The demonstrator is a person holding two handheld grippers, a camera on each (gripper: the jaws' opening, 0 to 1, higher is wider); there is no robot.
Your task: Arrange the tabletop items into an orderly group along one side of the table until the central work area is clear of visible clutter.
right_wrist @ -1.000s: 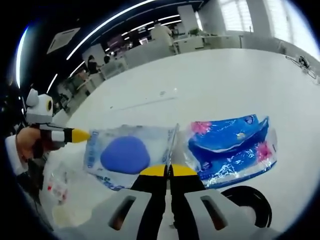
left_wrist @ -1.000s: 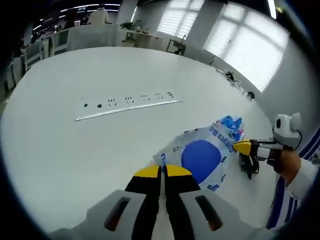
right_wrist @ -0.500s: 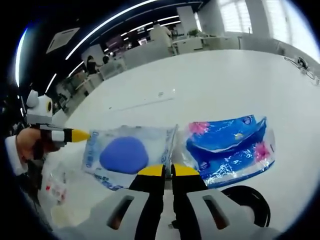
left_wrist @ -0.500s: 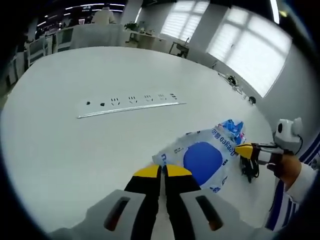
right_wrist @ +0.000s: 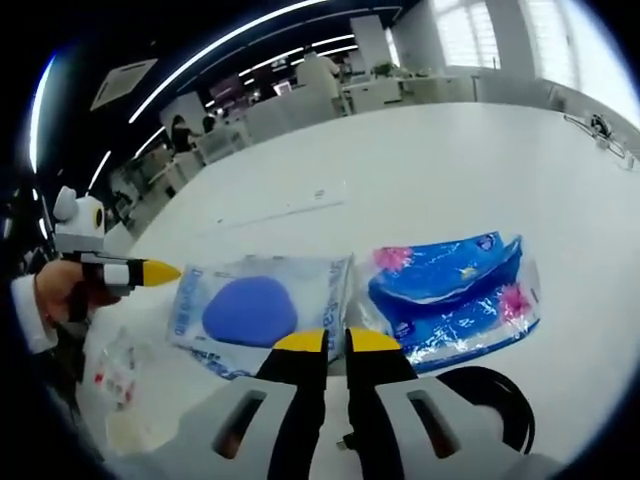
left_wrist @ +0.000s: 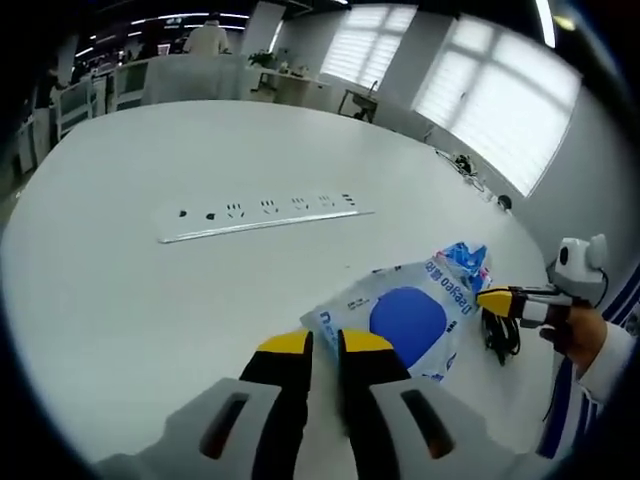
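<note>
A clear bag with a blue disc inside [left_wrist: 405, 315] lies flat on the white table [left_wrist: 150, 290]. Its near corner sits just ahead of my left gripper [left_wrist: 325, 345], whose jaws stand slightly apart with bare table between them. Beyond the bag lies a blue tissue pack [left_wrist: 463, 255]. In the right gripper view the clear bag [right_wrist: 250, 305] and the tissue pack [right_wrist: 450, 295] lie side by side. My right gripper [right_wrist: 337, 342] is narrowly open at the seam between them. The left gripper's yellow tip [right_wrist: 155, 270] touches the bag's far edge.
A recessed power strip [left_wrist: 265, 215] runs across the middle of the table. A black coiled cable [right_wrist: 490, 400] lies by the tissue pack, near the table's edge. A small crumpled plastic packet [right_wrist: 110, 380] sits at the left. Desks and people stand far behind.
Both grippers' jaws, pressed together a second ago, have parted a little. The bag and the tissue pack lie where they were.
</note>
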